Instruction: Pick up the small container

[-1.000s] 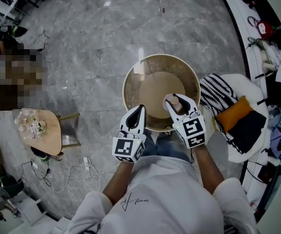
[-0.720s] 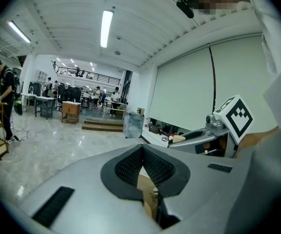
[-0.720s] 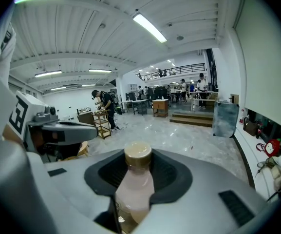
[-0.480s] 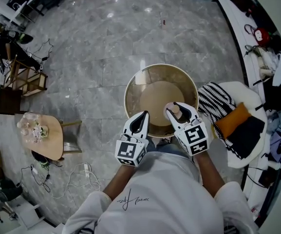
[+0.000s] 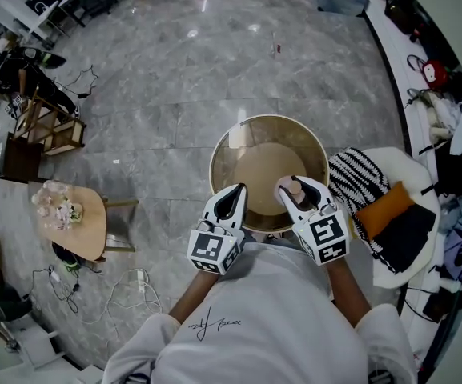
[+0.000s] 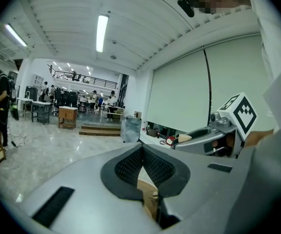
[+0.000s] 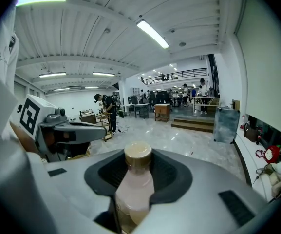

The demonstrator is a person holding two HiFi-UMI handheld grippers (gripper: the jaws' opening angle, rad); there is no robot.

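Observation:
The small container is a pale pink bottle (image 7: pixel 133 189) with a tan cap. It stands upright between the jaws of my right gripper (image 7: pixel 138 167), which is shut on its body. From the head view, the bottle (image 5: pixel 295 189) and the right gripper (image 5: pixel 299 192) hang over the near right part of a round wooden table (image 5: pixel 247 138). My left gripper (image 5: pixel 235 197) is beside it over the table's near edge. In the left gripper view the left gripper (image 6: pixel 142 152) has its pads together and holds nothing.
A chair (image 5: pixel 391 146) with a striped cloth and an orange cushion stands right of the table. At the left are a small wooden side table (image 5: pixel 86 226) with glassware, floor cables (image 5: pixel 122 286), a wooden rack (image 5: pixel 50 126) and a person (image 5: pixel 14 62).
The head view has shifted, so the table sits lower in the picture. Both grippers keep about the same places over its near edge. The bottle stays in the right gripper.

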